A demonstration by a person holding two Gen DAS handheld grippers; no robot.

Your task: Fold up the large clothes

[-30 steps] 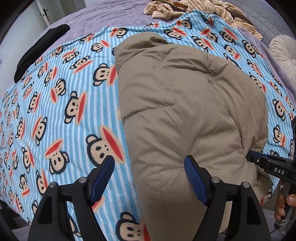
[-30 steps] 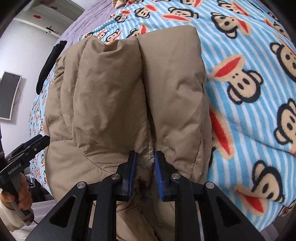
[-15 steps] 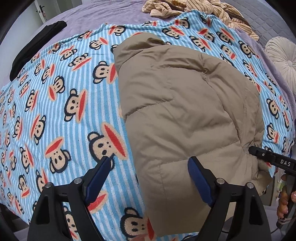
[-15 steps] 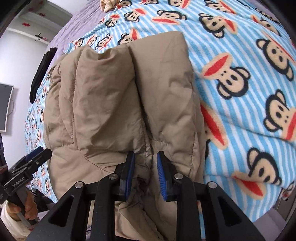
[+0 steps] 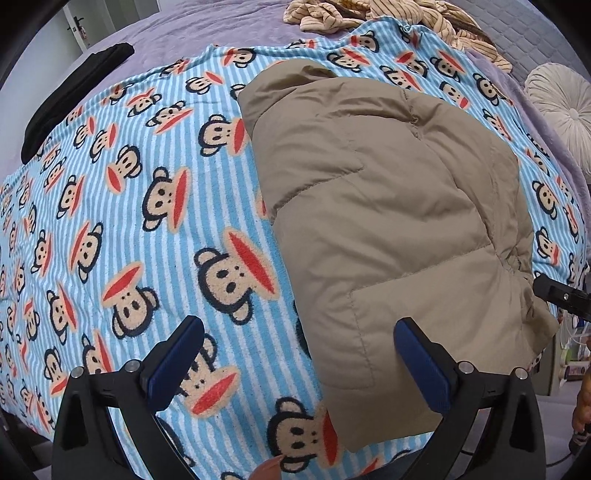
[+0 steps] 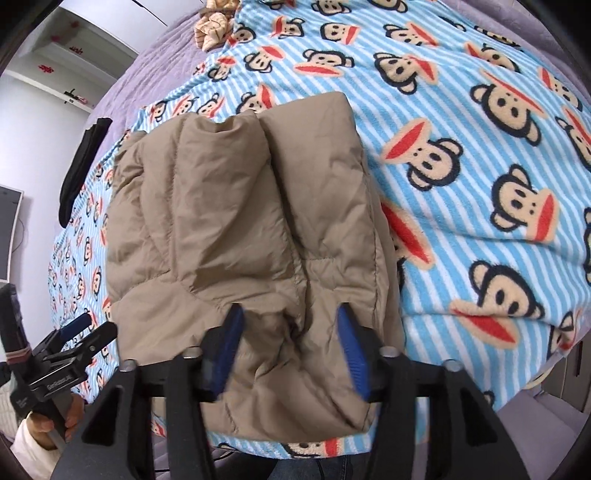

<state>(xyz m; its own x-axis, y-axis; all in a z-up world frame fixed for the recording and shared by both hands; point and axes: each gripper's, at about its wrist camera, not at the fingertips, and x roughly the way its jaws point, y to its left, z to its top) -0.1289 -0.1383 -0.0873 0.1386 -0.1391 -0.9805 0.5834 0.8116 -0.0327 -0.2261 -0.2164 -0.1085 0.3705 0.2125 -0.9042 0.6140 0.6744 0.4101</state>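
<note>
A tan puffer jacket (image 5: 388, 206) lies folded into a thick bundle on a blue striped monkey-print blanket (image 5: 147, 184). My left gripper (image 5: 297, 328) hangs wide open above the jacket's near left edge, one finger over the blanket, one over the jacket, holding nothing. In the right wrist view the jacket (image 6: 229, 206) shows two puffy folds side by side. My right gripper (image 6: 290, 314) is opening over its near end. Bunched fabric sits between the blue pads (image 6: 349, 343), which no longer pinch it. The left gripper (image 6: 85, 332) shows at the lower left there, held in a hand.
A black garment (image 5: 70, 99) lies at the blanket's far left edge. A beige striped garment (image 5: 388, 18) is heaped at the back on the purple bedspread (image 5: 184, 22). A round pale cushion (image 5: 561, 107) sits at the right. The blanket's near edge drops off the bed.
The right jaws, earlier pinched on the jacket's near fold, have spread apart and let it go. Both grippers have pulled back, so more of the bed shows. The left jaws widened a little.
</note>
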